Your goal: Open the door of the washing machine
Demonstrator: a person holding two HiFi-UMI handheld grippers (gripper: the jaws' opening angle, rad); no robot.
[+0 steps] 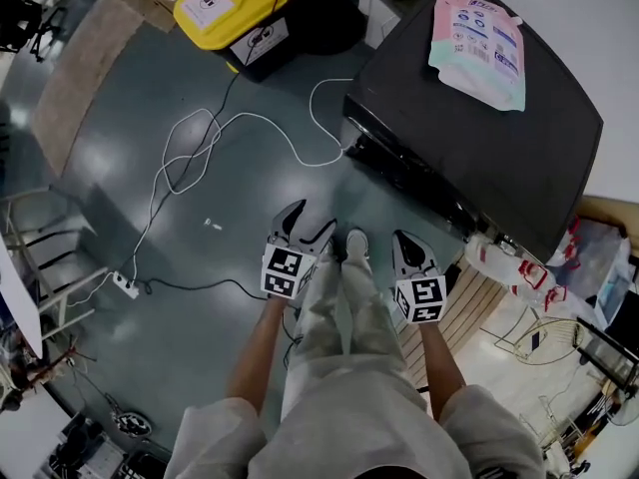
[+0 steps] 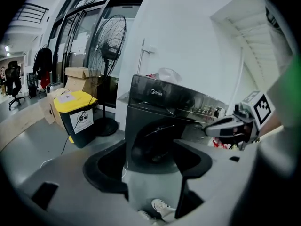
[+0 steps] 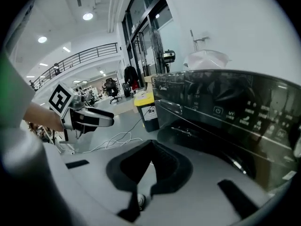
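The washing machine (image 1: 499, 148) is a dark front-loader standing on the grey floor (image 1: 120, 168) ahead and to the right of the person, its back near a white wall. A pink pouch (image 1: 479, 43) lies flat on its top. In the left gripper view the round door (image 2: 157, 142) sits shut in the machine's front, framed between the jaws of the left gripper (image 2: 150, 145). Those jaws stand wide apart with nothing between them, and the gripper is short of the door, not touching it. The right gripper (image 3: 151, 142) has its jaws drawn together at the tips, holding nothing. It is just beside the machine's control panel (image 3: 235, 109), with the front of the machine filling the right of its view. From the head view both grippers are low in front of the person's legs, side by side, the left gripper (image 1: 310, 223) with its two fingers spread and the right gripper (image 1: 404, 236) narrowed to one point, a white shoe (image 1: 356, 242) between them. A white cable (image 1: 230, 133) loops over the floor from the machine's left side, and a yellow-lidded bin (image 1: 235, 8) stands well apart at the far left.
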